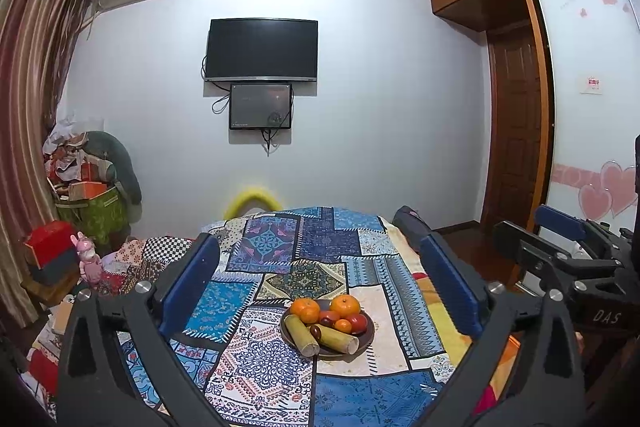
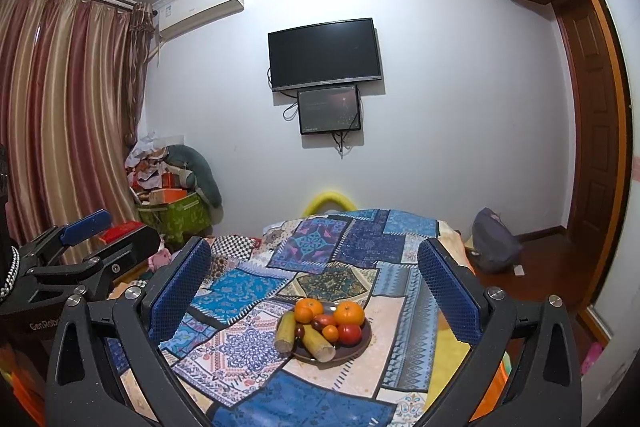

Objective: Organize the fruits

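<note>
A dark brown plate [image 1: 370, 331] [image 2: 365, 341] sits on the patchwork cloth [image 1: 264, 359] [image 2: 240, 347], ahead of both grippers. It holds two large oranges [image 1: 306, 309] [image 2: 349, 313], a small orange [image 1: 343, 325], a red round fruit [image 1: 357, 322] [image 2: 349, 333], dark red dates [image 1: 316, 331] and two yellow-green cane pieces [image 1: 338, 339] [image 2: 285, 331]. My left gripper [image 1: 319, 247] is open, its blue pads wide apart with nothing between them; it also shows at the left of the right wrist view [image 2: 104, 233]. My right gripper [image 2: 314, 249] is open and holds nothing, and appears at the right edge of the left wrist view [image 1: 536, 231]. Both hang short of the plate.
The cloth covers a bed-like surface that ends towards the far wall. A pile of boxes and bags [image 1: 88, 195] and a pink toy rabbit [image 1: 89, 257] stand at the left by the curtain. A grey bag [image 2: 494, 241] lies on the wooden floor at the right, near the wardrobe.
</note>
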`<state>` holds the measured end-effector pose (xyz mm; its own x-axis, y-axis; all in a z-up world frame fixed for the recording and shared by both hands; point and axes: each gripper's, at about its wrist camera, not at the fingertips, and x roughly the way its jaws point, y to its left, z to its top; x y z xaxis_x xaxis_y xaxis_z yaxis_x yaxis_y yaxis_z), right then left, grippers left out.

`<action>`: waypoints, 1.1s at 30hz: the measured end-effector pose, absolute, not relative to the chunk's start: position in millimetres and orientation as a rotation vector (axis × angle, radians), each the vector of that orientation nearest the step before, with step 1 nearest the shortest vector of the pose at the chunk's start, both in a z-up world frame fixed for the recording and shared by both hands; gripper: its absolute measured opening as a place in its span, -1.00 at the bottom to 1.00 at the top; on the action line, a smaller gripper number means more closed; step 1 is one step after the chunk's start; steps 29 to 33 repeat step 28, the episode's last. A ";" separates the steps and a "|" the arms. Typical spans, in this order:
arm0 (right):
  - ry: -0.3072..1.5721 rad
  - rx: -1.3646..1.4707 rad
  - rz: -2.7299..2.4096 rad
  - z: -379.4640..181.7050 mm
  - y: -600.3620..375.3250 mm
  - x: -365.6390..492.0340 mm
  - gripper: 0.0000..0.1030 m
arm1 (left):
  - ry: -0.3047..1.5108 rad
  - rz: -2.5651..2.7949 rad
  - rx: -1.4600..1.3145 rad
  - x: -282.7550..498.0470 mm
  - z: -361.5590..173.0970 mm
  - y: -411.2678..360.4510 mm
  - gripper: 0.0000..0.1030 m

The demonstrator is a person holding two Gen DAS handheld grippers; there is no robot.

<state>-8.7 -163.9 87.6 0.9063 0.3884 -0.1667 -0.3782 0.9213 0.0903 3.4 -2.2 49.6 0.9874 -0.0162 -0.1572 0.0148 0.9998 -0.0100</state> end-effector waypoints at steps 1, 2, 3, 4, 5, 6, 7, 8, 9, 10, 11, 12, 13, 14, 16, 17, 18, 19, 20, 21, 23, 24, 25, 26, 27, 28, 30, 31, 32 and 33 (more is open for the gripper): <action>0.184 0.056 0.395 87.6 -163.9 -8.5 1.00 | 0.158 -0.015 -0.008 3.5 49.6 -2.6 0.98; 0.183 0.057 0.395 88.4 -163.6 -8.8 1.00 | 0.157 -0.014 -0.007 3.4 49.7 -2.8 1.00; 0.184 0.057 0.395 89.1 -163.8 -8.8 1.00 | 0.159 -0.016 -0.008 3.8 50.0 -2.7 1.00; 0.184 0.058 0.394 89.7 -163.8 -8.9 1.00 | 0.162 -0.018 -0.009 4.5 50.2 -2.5 1.00; 0.183 0.058 0.393 89.6 -163.8 -8.9 1.00 | 0.164 -0.020 -0.010 5.0 50.2 -2.8 1.00; 0.184 0.058 0.393 90.3 -164.0 -8.1 1.00 | 0.166 -0.022 -0.012 5.7 50.2 -2.7 1.00; 0.184 0.058 0.392 90.9 -163.8 -8.0 1.00 | 0.169 -0.024 -0.013 6.1 49.9 -2.4 1.00; 0.185 0.058 0.391 90.9 -164.4 -8.5 1.00 | 0.172 -0.027 -0.014 6.5 49.6 -2.2 1.00; 0.185 0.056 0.389 91.5 -164.0 -8.4 1.00 | 0.173 -0.028 -0.014 6.8 49.4 -2.2 1.00; 0.186 0.054 0.388 91.3 -163.9 -8.4 1.00 | 0.175 -0.029 -0.014 7.1 49.2 -2.3 1.00; 0.186 0.053 0.386 91.2 -163.9 -8.6 1.00 | 0.177 -0.030 -0.013 7.6 49.1 -2.0 1.00; 0.186 0.051 0.385 91.3 -163.7 -8.5 1.00 | 0.178 -0.030 -0.014 8.0 49.0 -1.7 1.00; 0.187 0.049 0.383 91.4 -163.6 -8.3 1.00 | 0.179 -0.030 -0.015 7.9 48.8 -1.4 1.00; 0.188 0.048 0.383 91.8 -163.3 -8.1 1.00 | 0.180 -0.030 -0.016 8.0 48.7 -1.2 1.00; 0.190 0.045 0.381 92.0 -163.1 -8.2 1.00 | 0.182 -0.030 -0.020 8.8 48.9 -0.5 1.00; 0.191 0.043 0.380 92.0 -162.7 -8.1 1.00 | 0.183 -0.030 -0.022 9.0 48.9 0.0 1.00; 0.191 0.042 0.380 91.7 -162.9 -8.2 1.00 | 0.185 -0.030 -0.024 9.5 48.9 0.6 1.00; 0.192 0.040 0.380 92.3 -162.7 -8.2 1.00 | 0.186 -0.031 -0.025 9.7 48.4 0.7 1.00; 0.192 0.039 0.379 92.5 -162.6 -8.0 1.00 | 0.187 -0.031 -0.026 10.1 48.2 0.9 1.00; 0.191 0.039 0.378 91.5 -162.9 -8.3 1.00 | 0.188 -0.032 -0.028 10.7 48.0 1.1 1.00; 0.193 0.039 0.378 91.8 -163.1 -8.0 1.00 | 0.191 -0.034 -0.030 11.5 47.3 1.9 1.00; 0.195 0.039 0.378 92.2 -163.1 -7.7 1.00 | 0.193 -0.034 -0.031 11.9 46.8 2.4 1.00; 0.195 0.039 0.378 92.1 -162.3 -7.7 1.00 | 0.194 -0.034 -0.031 11.8 46.2 2.5 1.00; 0.196 0.039 0.377 92.0 -162.2 -7.6 1.00 | 0.195 -0.034 -0.032 12.4 46.0 2.7 1.00; 0.196 0.038 0.376 92.0 -162.1 -7.3 1.00 | 0.195 -0.033 -0.032 12.5 45.8 2.8 1.00; 0.197 0.037 0.376 91.6 -162.3 -7.2 1.00 | 0.195 -0.032 -0.031 12.6 45.4 2.5 1.00; 0.197 0.037 0.376 91.6 -162.3 -7.2 1.00 | 0.195 -0.032 -0.031 12.6 45.4 2.5 1.00; 0.197 0.037 0.376 91.6 -162.3 -7.2 1.00 | 0.195 -0.032 -0.031 12.6 45.4 2.5 1.00; 0.197 0.037 0.376 91.6 -162.3 -7.2 1.00 | 0.195 -0.032 -0.031 12.6 45.4 2.5 1.00; 0.197 0.037 0.376 91.6 -162.3 -7.2 1.00 | 0.195 -0.032 -0.031 12.6 45.4 2.5 1.00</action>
